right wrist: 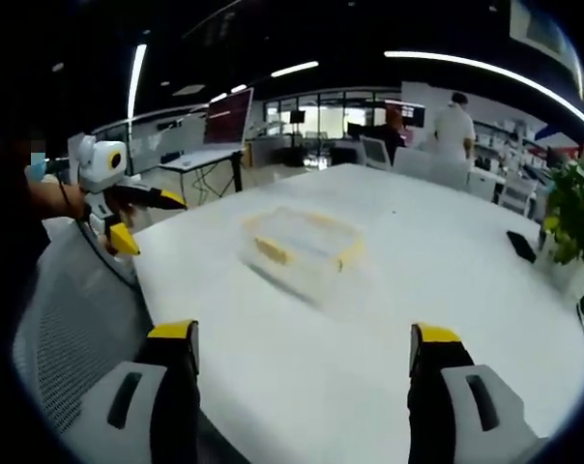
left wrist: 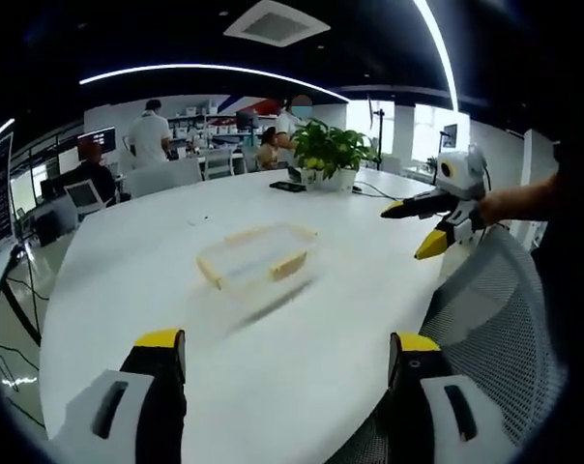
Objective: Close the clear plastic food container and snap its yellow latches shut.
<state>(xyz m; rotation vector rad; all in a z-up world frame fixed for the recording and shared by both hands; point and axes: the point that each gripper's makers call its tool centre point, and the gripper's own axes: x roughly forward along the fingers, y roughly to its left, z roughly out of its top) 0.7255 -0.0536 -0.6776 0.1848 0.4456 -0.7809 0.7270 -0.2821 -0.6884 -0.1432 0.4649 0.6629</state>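
The clear plastic food container (left wrist: 258, 256) with yellow latches lies on the white oval table (left wrist: 176, 290), near its middle. The picture is blurred, so I cannot tell whether the lid is pressed down or the latches are snapped. My left gripper (left wrist: 287, 348) is open and held back from the container, near the table's edge. My right gripper (left wrist: 413, 227) comes in from the right, open, with nothing between its yellow tips. In the right gripper view the container (right wrist: 302, 246) sits ahead of the open right gripper (right wrist: 304, 338), and the left gripper (right wrist: 149, 222) hovers open at the left.
A potted plant (left wrist: 331, 150) and a black phone (left wrist: 287, 187) stand at the table's far side. A grey mesh chair (left wrist: 485, 300) is at the table's near edge. The same plant (right wrist: 572, 213) and phone (right wrist: 521, 245) sit at the right. People and desks with monitors are behind.
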